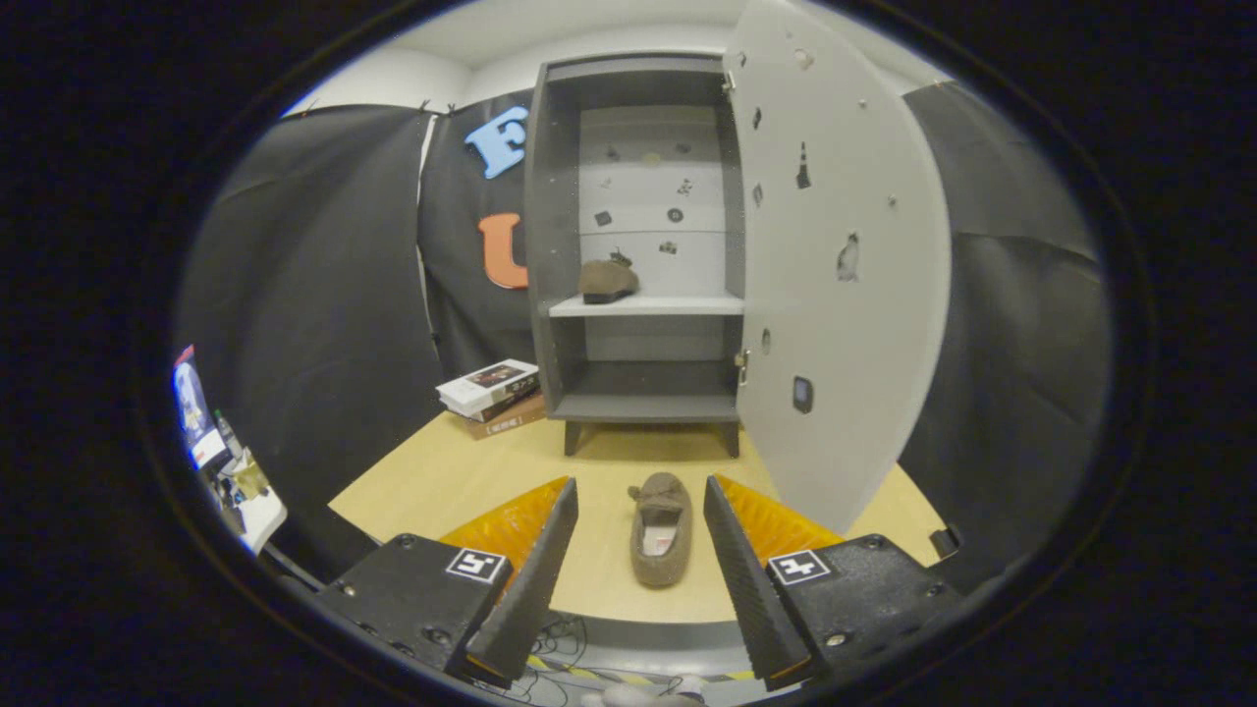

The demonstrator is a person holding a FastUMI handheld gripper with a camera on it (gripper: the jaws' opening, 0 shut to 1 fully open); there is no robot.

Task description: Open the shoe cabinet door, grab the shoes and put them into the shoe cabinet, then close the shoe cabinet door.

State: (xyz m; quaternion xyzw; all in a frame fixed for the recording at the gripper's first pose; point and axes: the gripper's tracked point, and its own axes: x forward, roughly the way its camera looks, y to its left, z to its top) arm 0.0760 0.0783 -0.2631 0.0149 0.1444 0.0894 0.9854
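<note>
Gripper view: looking forward along the gripper (640,511), fingers (530,570) standing wide apart and gripping nothing. Lying between those fingers on the table (432,481), touching neither, a brown slipper (660,528), lengthwise, toe toward the shoe cabinet (555,295). Standing beyond the slipper, at the table's far side, that cabinet, dark-framed, on short legs. Hanging wide open off the cabinet's right side, its pale door (835,295), swinging out toward the gripper and reaching down just beside the right finger. Sitting on the cabinet's middle shelf (678,305), toward the shelf's left end, a second brown slipper (607,281). Lying empty below that shelf, the cabinet's bottom compartment. Resting just left of the cabinet's foot, a small stack of books (491,393) on the table.
</note>
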